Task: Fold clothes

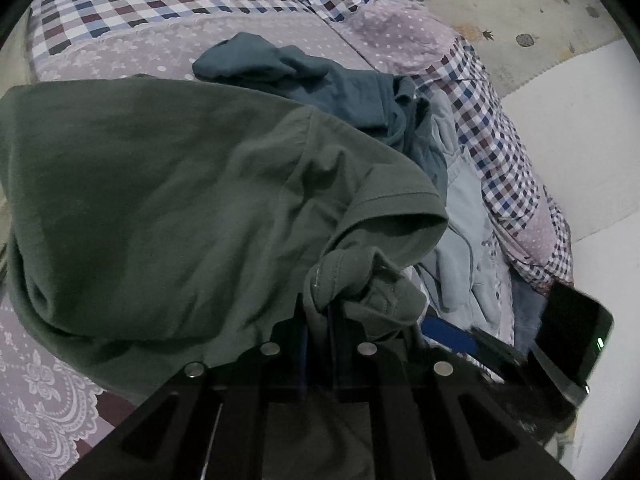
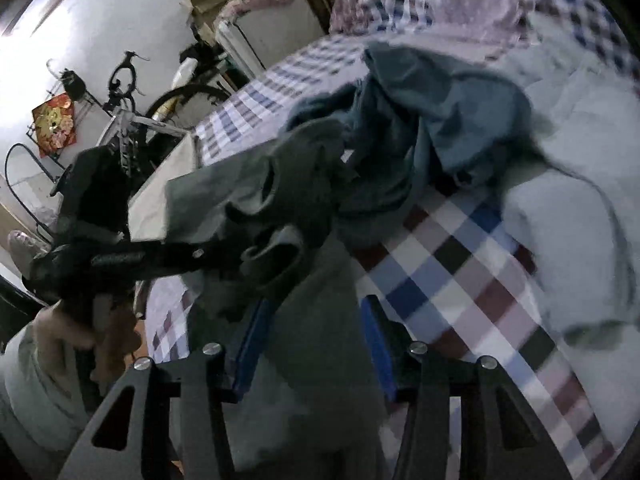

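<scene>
1. Pinching a bunched wad of cloth, the left gripper (image 1: 326, 312) has its 2 fingers pressed together on the dark green cotton T-shirt (image 1: 168, 208), near the hemmed sleeve opening.
2. From that pinch the green T-shirt spreads up and to the left in the left wrist view, draped in a broad sheet over the bed's lilac lace-patterned bedspread (image 1: 44, 392).
3. Beyond the green T-shirt lies a crumpled teal-blue garment (image 1: 280, 76), touching the T-shirt's far edge.
4. Just beside the green T-shirt's sleeve, on its right, sits a rumpled pale blue garment (image 1: 460, 248).
5. Past both of these, a checked quilt in white, navy and maroon squares (image 1: 496, 132) runs along the bed, edged by a cream mat with pineapple prints (image 1: 500, 12).
6. The right gripper (image 2: 312, 344) shows 2 blue-padded fingers set apart, with green T-shirt fabric lying in the gap between them; the pads do not look pressed on it, though the frame is blurred.
7. Left of the green T-shirt in the right wrist view, a person's hand (image 2: 92, 332) grips the handle of the left tool, whose tip is buried in bunched green cloth.
8. Behind the green T-shirt there, a white-framed bicycle (image 2: 136, 116) stands against a pale wall.
</scene>
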Available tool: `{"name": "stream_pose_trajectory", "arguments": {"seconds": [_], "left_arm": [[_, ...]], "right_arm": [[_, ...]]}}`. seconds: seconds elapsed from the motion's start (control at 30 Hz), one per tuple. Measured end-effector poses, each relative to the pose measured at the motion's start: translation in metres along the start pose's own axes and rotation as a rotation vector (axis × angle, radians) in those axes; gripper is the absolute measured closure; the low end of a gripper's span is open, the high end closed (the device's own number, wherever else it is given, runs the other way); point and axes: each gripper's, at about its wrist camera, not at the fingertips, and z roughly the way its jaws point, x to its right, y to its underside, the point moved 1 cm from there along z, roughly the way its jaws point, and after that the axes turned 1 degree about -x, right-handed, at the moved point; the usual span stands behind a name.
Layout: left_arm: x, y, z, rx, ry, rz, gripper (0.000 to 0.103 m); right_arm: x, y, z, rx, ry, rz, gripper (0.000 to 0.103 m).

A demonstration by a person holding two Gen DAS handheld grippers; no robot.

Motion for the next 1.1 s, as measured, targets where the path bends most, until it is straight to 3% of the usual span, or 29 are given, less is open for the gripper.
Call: {"name": "stream_pose_trajectory", "arguments": {"seconds": [0.03,0.07,0.1,0.17,0.27,0.47,0.6,0.7,0.83,1.0,1.1], "left_arm": [[-0.001,-0.001,0.000,-0.001,0.000,-0.003,0.096],[-0.001,-0.003,0.001,-0.002,0.000,-0.005,0.096],[-0.002,-0.004,0.001,-0.002,0.000,-0.008,0.096],[-0.003,-0.004,0.001,0.003,0.001,-0.013,0.096],[-0.003,-0.005,-0.001,0.017,0.004,-0.020,0.096],[0.006,-0.009,-0.007,0.065,0.048,-0.013,0.096],[0.017,-0.010,-0.015,0.112,0.080,0.005,0.095],[0.024,-0.011,-0.022,0.149,0.121,0.010,0.089],[0.033,-0.012,-0.033,0.217,0.192,0.030,0.065],[0.043,-0.012,-0.038,0.259,0.236,0.043,0.062],[0.046,-0.012,-0.031,0.240,0.231,0.047,0.062]], "right_arm": [[0.002,-0.005,0.008,-0.015,-0.007,0.009,0.059],[0.003,-0.008,0.015,-0.030,-0.011,0.015,0.081],[0.003,-0.010,0.021,-0.043,0.002,0.010,0.090],[-0.001,-0.009,0.023,-0.038,0.062,-0.009,0.094],[-0.002,-0.005,-0.002,0.072,0.121,0.002,0.096],[0.001,0.009,-0.094,0.367,0.290,0.071,0.097],[0.014,0.016,-0.155,0.499,0.413,0.114,0.097],[0.033,0.020,-0.200,0.583,0.538,0.174,0.097],[0.052,0.031,-0.268,0.703,0.713,0.269,0.097],[0.077,0.068,-0.351,0.837,0.916,0.432,0.097],[0.094,0.094,-0.390,0.874,0.998,0.515,0.097]]}}
